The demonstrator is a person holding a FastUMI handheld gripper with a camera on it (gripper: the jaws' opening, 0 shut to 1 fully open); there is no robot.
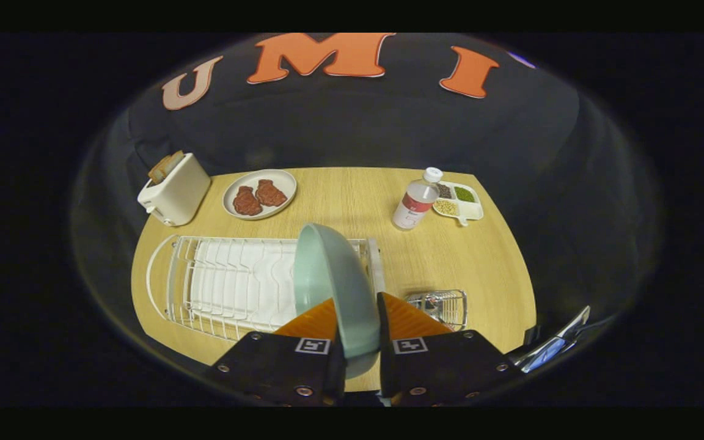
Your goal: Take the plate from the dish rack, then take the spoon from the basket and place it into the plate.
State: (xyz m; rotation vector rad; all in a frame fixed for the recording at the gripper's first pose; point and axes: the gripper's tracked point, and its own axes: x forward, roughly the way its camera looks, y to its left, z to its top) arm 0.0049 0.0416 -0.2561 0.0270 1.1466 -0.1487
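The plate (333, 287) is pinched on edge at its rim by the gripper (357, 318); probably stiff, smooth and slippery, so a firm grip is needed.

The plate (333, 287), pinched between the fingers (358, 318), is showing a pale grey-green. At ten o'clock from it the dish rack (230, 284) is gleaming white, its wires striping a white tray. The worktop (450, 256) is showing a light yellow wood grain. At eleven o'clock a toaster (175, 189) is looking cream, with tan bread in it, and a cream dish (260, 194) is carrying reddish-brown pieces. At one o'clock a clear bottle (416, 200) is wearing a white cap and red-and-white label; the white divided tray (461, 203) is holding green, yellow and perhaps dark brown fillings. The basket (440, 305) is glinting silver.
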